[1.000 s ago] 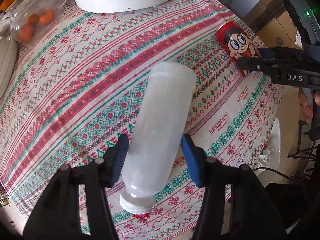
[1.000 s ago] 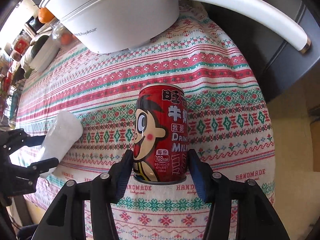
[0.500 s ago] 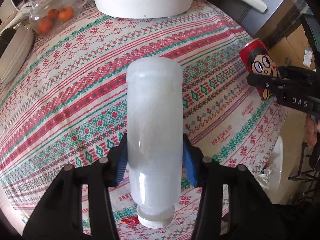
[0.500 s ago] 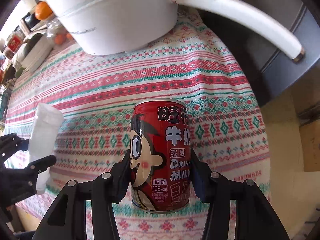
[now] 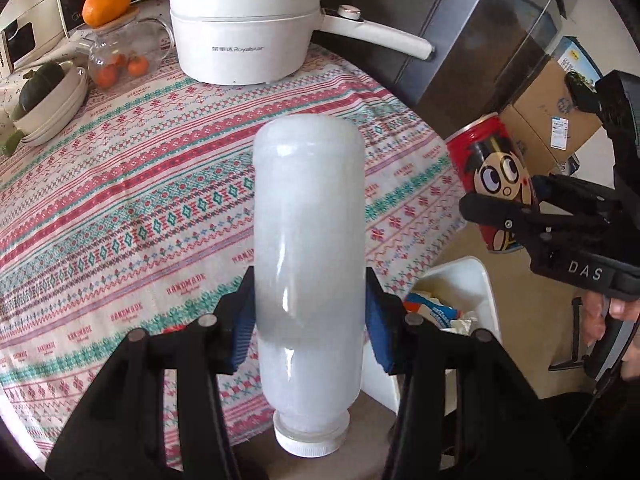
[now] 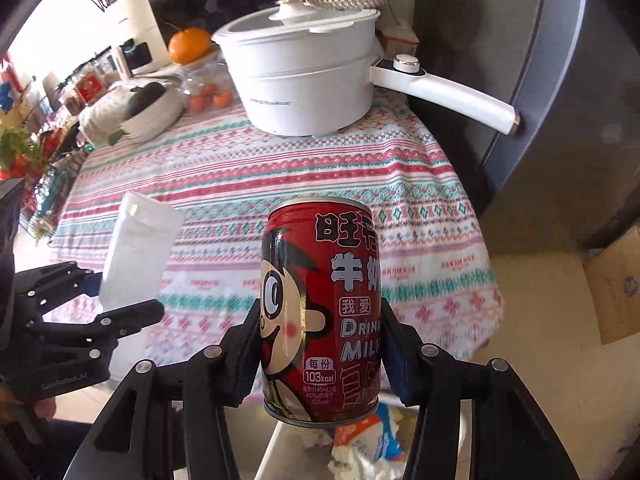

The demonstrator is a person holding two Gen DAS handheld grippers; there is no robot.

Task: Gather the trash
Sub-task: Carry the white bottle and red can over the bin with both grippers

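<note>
My left gripper (image 5: 310, 322) is shut on a frosted white plastic bottle (image 5: 310, 240), held cap end toward me and lifted off the patterned tablecloth (image 5: 140, 200). My right gripper (image 6: 318, 352) is shut on a red milk drink can (image 6: 320, 312) with a cartoon face, also raised above the table edge. In the left wrist view the can (image 5: 490, 176) and right gripper (image 5: 516, 210) appear at the right. The bottle (image 6: 140, 248) and left gripper (image 6: 106, 300) show at the left of the right wrist view. A white trash bin (image 5: 476, 280) with crumpled wrappers sits below the table edge.
A white electric pot (image 5: 248, 36) with a long handle stands at the table's far side. A glass teapot (image 5: 120, 56) holding small oranges and stacked white bowls (image 5: 48, 100) sit at the far left. Cardboard boxes (image 5: 552, 112) and a dark fridge (image 6: 560, 100) are to the right.
Both grippers closed on their objects and lifted them off the table, pulling back toward the near edge. The trash bin has come into view below.
</note>
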